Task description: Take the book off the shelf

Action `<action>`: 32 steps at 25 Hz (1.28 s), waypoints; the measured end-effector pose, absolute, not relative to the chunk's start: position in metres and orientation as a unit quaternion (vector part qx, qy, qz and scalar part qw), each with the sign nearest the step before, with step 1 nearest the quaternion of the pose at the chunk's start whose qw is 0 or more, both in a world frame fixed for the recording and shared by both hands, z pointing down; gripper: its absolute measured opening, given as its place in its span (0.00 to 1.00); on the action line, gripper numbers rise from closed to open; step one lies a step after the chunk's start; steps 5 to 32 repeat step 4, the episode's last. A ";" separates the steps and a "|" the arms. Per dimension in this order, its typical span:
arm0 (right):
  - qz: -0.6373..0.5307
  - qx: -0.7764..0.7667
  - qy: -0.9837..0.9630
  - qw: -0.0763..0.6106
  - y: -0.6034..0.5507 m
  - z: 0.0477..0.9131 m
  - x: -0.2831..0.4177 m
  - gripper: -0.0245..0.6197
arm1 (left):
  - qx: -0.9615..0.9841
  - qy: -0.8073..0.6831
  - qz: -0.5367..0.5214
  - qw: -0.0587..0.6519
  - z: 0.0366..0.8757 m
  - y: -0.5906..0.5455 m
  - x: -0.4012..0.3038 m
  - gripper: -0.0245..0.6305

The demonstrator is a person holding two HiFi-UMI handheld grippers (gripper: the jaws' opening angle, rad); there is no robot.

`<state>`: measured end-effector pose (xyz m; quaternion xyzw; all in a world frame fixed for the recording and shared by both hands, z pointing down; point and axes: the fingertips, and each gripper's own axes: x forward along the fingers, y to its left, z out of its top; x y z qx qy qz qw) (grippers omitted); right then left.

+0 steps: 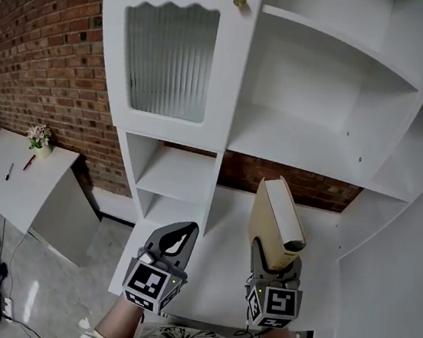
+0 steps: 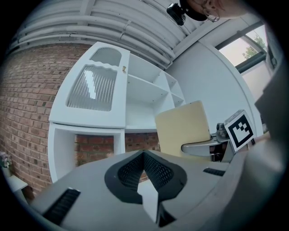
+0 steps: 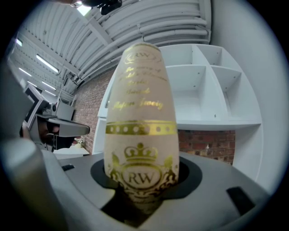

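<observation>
The right tool stands partly open, clamped on the lower end of a cream hardback book with gold print, held upright in front of the white shelving unit, clear of its shelves and above the white surface. The left tool is closed and empty, its black pads meeting.

Only the right gripper view shows the spine's gold crown and "RW"; its script title is too blurred to read. The left gripper view shows the plain cover. The jaws hide the book's bottom edge.
</observation>
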<state>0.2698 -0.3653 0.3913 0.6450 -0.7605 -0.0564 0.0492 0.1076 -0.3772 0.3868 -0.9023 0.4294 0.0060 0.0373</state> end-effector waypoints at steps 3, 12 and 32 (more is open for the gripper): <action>-0.055 0.647 -0.759 0.049 -0.368 0.392 0.272 0.39 | -0.903 0.428 0.009 0.040 0.388 -0.380 0.110 0.05; -0.055 0.647 -0.759 0.049 -0.369 0.391 0.273 0.39 | -0.903 0.427 0.010 0.041 0.388 -0.381 0.111 0.05; -0.055 0.647 -0.759 0.049 -0.369 0.391 0.273 0.39 | -0.903 0.427 0.010 0.041 0.388 -0.381 0.111 0.05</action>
